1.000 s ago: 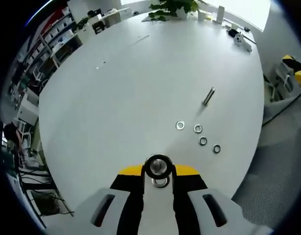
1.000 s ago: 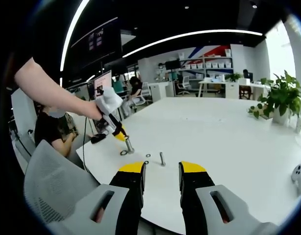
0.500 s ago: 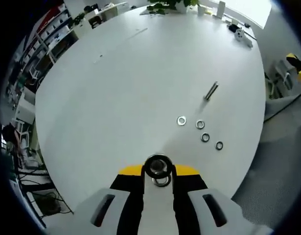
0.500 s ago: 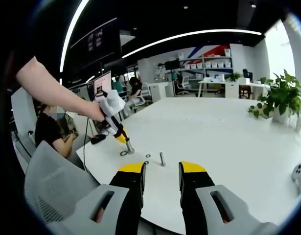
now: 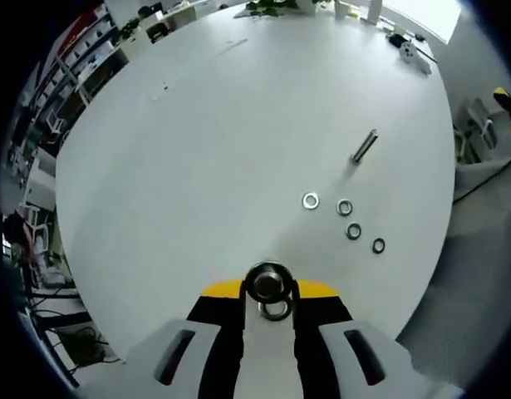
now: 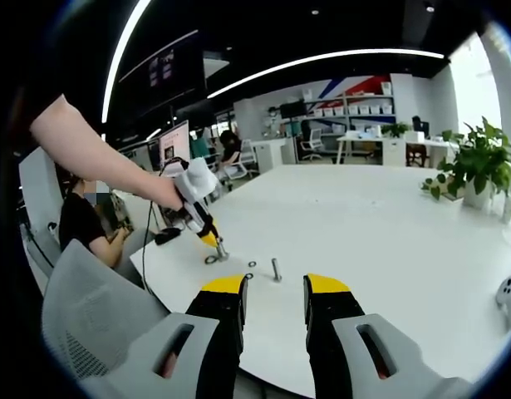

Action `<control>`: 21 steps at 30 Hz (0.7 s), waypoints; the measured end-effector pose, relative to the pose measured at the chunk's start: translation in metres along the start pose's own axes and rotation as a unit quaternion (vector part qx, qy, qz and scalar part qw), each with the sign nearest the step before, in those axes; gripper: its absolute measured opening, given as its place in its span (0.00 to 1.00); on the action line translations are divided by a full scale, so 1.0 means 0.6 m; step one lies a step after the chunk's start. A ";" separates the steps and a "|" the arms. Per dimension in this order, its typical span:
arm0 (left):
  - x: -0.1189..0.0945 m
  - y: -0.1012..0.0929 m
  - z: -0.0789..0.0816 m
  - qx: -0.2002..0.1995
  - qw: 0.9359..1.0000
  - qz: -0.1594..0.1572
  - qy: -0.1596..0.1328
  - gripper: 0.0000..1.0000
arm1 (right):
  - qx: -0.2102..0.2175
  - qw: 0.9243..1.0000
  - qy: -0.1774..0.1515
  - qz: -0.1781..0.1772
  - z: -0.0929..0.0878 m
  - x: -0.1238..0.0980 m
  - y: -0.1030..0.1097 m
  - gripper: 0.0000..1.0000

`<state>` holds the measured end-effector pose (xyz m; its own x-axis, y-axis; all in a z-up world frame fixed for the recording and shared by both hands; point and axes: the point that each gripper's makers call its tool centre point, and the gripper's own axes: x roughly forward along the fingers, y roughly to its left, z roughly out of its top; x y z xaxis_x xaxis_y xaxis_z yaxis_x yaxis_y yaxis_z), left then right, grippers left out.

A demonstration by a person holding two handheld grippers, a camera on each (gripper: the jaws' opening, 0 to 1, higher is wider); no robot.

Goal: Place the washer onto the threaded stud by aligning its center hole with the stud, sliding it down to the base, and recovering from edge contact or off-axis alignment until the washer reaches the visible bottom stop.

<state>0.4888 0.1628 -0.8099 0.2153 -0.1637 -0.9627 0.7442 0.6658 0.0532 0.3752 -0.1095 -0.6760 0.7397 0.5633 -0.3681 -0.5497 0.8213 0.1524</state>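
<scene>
My left gripper point(image 5: 268, 287) is shut on a round silver piece point(image 5: 268, 282) seen end-on, ring-shaped with a dark centre. A washer point(image 5: 274, 311) lies just under it on the white table point(image 5: 197, 150). In the right gripper view a hand holds that left gripper point(image 6: 215, 245), tip down over the washer point(image 6: 211, 259) near the table's left edge. The threaded stud point(image 5: 365, 146) stands upright on the table, apart from both grippers, with several loose washers point(image 5: 345, 207) close by. My right gripper point(image 6: 276, 285) hovers open in front of the stud point(image 6: 276, 270), with nothing between its jaws.
A grey mesh chair point(image 6: 89, 316) stands at the table's near left edge, with a seated person point(image 6: 81, 220) behind it. A potted plant point(image 6: 479, 166) and a white handheld device point(image 6: 508, 295) sit at the right. The table's edge point(image 5: 434, 249) runs close to the washers.
The left gripper, still shut on the silver piece, has shifted and tilted slightly over the washer. The right gripper, the stud and the loose washers have not moved.
</scene>
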 end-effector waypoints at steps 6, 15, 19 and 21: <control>0.019 0.001 -0.006 -0.003 1.000 -0.001 0.007 0.19 | 0.000 1.000 0.002 0.000 -0.001 0.000 0.001 0.30; 0.042 0.000 -0.011 -0.004 1.000 -0.004 0.015 0.19 | -0.001 1.000 0.007 0.003 -0.004 0.001 0.002 0.30; 0.048 -0.001 -0.012 -0.004 1.000 -0.004 0.019 0.19 | -0.001 1.000 0.010 0.006 -0.006 0.002 0.004 0.30; 0.051 0.000 -0.014 -0.006 1.000 -0.004 0.020 0.19 | -0.002 1.000 0.012 0.008 -0.007 0.003 0.005 0.30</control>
<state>0.4902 0.1637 -0.8417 0.1839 -0.1407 -0.9728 0.7383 0.6732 0.0422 0.3731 -0.1062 -0.6801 0.7216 0.5741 -0.3868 -0.5630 0.8119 0.1547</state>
